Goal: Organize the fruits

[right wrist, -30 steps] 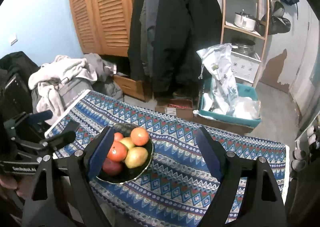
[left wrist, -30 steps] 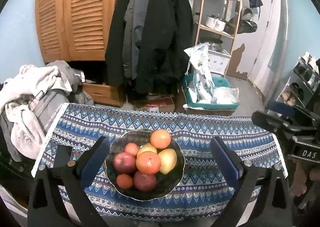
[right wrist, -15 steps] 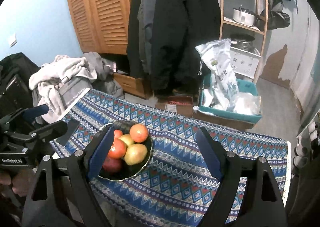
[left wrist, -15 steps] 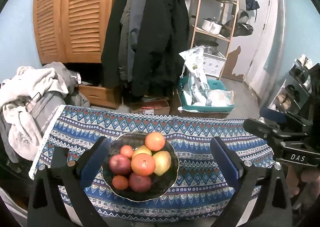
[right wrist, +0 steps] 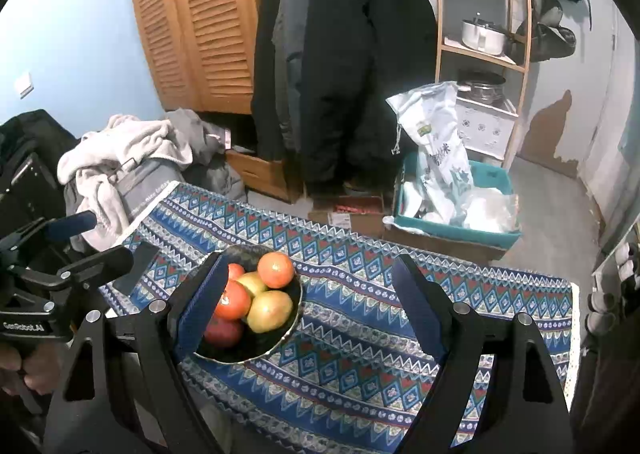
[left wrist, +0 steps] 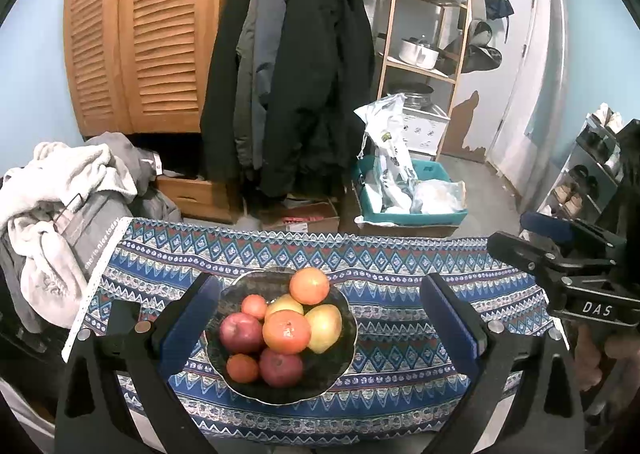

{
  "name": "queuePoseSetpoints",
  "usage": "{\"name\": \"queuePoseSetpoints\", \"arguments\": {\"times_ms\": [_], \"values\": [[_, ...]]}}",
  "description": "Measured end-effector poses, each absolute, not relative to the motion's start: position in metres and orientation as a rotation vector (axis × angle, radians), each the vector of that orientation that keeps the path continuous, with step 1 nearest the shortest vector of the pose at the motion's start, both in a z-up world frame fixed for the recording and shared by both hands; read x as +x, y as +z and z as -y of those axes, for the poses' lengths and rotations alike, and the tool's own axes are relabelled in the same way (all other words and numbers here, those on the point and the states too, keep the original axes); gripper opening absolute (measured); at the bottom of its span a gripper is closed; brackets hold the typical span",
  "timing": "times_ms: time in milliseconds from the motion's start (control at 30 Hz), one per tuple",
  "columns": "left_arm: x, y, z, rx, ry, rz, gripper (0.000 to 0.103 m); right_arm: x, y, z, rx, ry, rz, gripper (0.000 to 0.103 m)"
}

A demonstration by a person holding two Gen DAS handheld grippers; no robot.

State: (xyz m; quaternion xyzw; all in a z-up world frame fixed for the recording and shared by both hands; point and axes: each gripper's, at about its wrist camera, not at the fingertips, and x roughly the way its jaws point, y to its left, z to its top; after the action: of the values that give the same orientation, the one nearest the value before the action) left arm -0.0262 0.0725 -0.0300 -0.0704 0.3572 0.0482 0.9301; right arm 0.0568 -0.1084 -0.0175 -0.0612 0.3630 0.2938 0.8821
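From my seat, the left hand-held gripper [left wrist: 320,330] hangs with its jaws spread wide and holds nothing, framing the dark bowl [left wrist: 344,354] that sits toward the counter's [left wrist: 400,406] left half, nearer the front edge. All the fruits [left wrist: 286,330] I can see are piled in that bowl; none lie loose on the patterned cloth [right wrist: 360,354]. The right hand-held gripper [right wrist: 308,310] is equally wide open and empty, above the counter's middle. That fits either fruit already gathered or fruit waiting to be sorted out, so I can't name the next move.
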Motion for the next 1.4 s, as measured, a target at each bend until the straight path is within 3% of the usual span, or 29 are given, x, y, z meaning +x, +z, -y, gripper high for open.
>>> {"name": "queuePoseSetpoints", "arguments": {"times_ms": [1400], "values": [[-0.0239, -0.0317, -0.0658, -0.139, 0.074, -0.748, 0.101, 0.0581, -0.0194, 0.1135, -0.121, 0.601, -0.764, 0.083]]}}
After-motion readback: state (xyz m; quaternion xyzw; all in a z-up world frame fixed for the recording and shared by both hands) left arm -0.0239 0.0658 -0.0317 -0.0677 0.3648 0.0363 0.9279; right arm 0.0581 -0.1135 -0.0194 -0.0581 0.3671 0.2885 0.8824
